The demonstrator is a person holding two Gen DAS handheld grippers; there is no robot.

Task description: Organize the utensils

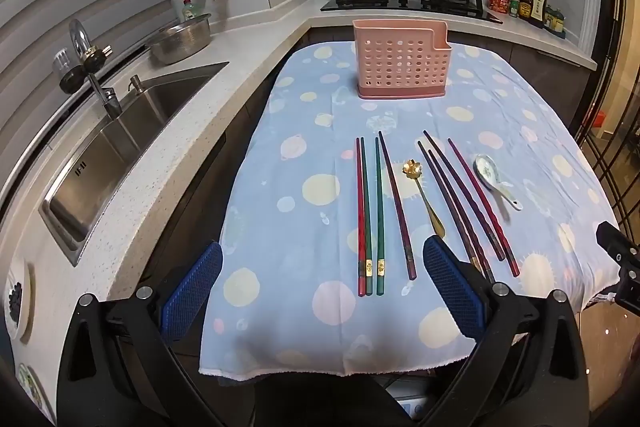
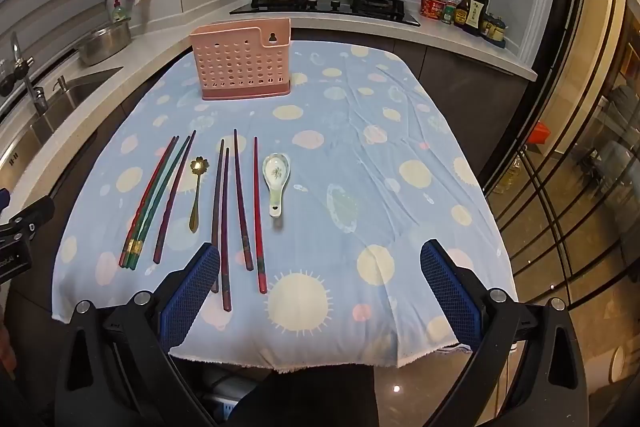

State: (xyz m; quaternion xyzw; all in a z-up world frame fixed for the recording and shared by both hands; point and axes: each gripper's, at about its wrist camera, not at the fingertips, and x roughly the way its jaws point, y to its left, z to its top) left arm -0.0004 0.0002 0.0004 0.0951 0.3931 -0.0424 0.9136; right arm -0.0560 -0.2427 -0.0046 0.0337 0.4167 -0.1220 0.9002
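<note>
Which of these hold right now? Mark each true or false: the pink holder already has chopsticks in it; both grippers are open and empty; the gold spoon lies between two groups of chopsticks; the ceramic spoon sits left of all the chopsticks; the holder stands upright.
1. The pink holder already has chopsticks in it. False: no utensil shows in it; the chopsticks lie on the tablecloth.
2. The left gripper and the right gripper are open and empty. True.
3. The gold spoon lies between two groups of chopsticks. True.
4. The ceramic spoon sits left of all the chopsticks. False: it lies at their right end.
5. The holder stands upright. True.
</note>
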